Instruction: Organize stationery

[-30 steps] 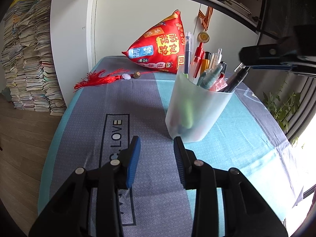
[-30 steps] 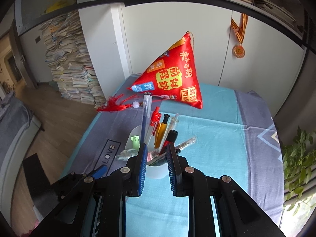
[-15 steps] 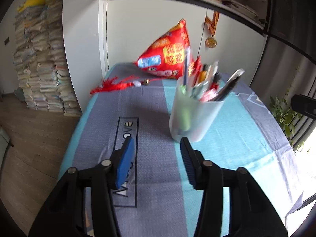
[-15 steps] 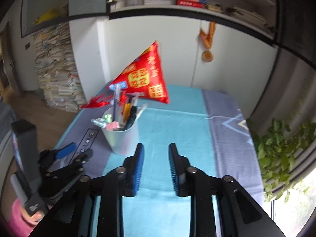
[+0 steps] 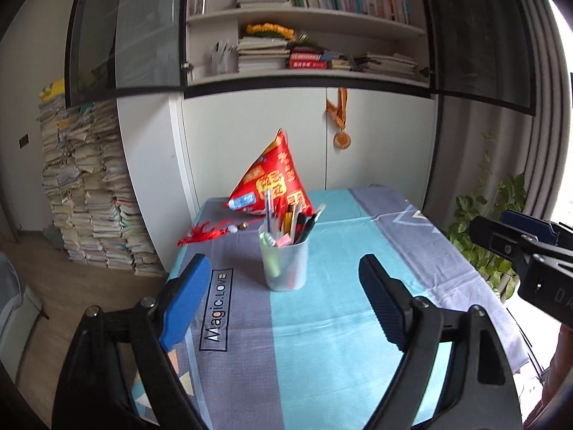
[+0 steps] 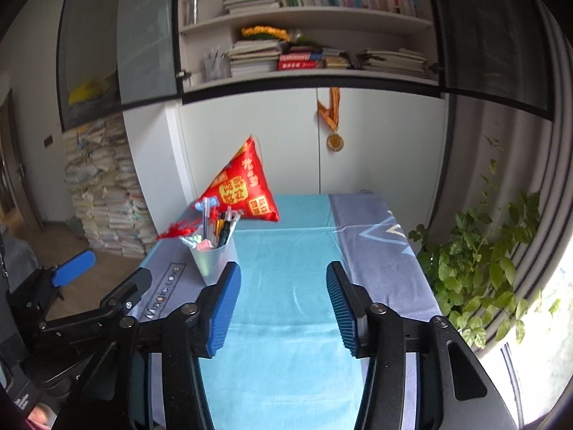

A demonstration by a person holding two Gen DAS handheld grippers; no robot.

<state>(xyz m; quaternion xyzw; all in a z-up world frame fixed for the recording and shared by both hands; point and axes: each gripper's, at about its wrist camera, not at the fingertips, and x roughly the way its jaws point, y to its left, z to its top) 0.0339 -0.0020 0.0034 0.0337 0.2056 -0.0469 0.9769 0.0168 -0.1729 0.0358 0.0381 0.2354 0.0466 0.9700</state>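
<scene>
A translucent pen cup full of several pens and markers stands upright on the blue and grey tablecloth. It also shows in the right wrist view, left of centre. My left gripper is open wide and empty, held back from the cup near the table's front. My right gripper is open and empty, to the right of the cup and pulled back. The left gripper also shows in the right wrist view, and the right one at the right edge of the left wrist view.
A red pyramid-shaped cushion with a red tassel sits at the table's back. White cupboards with a hanging medal and bookshelves stand behind. Paper stacks rise at the left, a green plant at the right.
Both grippers have pulled back and up from the pen cup and opened wider. The cup now looks smaller and farther away in both views.
</scene>
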